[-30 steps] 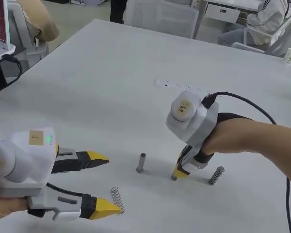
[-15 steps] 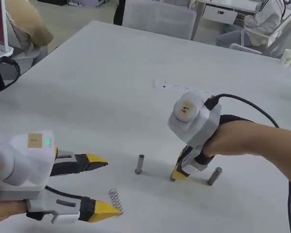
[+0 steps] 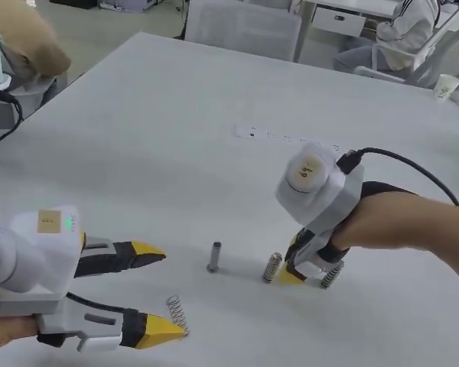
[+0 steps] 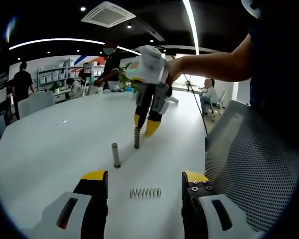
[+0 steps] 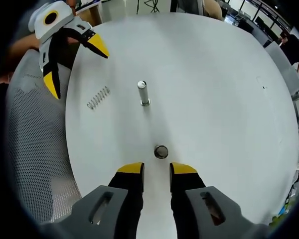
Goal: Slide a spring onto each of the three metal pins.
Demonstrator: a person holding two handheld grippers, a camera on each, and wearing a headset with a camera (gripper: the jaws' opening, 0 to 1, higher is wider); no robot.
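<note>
The work is sitting at the last bare pin. The right gripper (image 5: 156,169) is pointing straight down at the bench (image 3: 138,153) with its jaws narrowly parted and holding nothing. Just ahead of their tips a pin wearing a spring (image 5: 161,151) is standing upright. In the head view a second upright spring (image 3: 330,274) is showing just behind those jaws. It is probably on a pin as well, though the pin itself is hidden.

The left gripper (image 4: 144,175) is hovering low with its jaws spread wide and empty. The loose spring (image 4: 145,192) is lying flat on the bench between the two jaw tips, crosswise to them and touching neither. The bare pin (image 4: 116,155) is standing upright a little beyond the left jaws, between them and the right gripper.

So the step in hand is picking up the third spring. The next move is calling for the left jaws to close on the spring without rolling it away. They then need to turn it upright and line its bore up over the bare pin before lowering it. The spring will likely flex if it is pinched hard.
</note>
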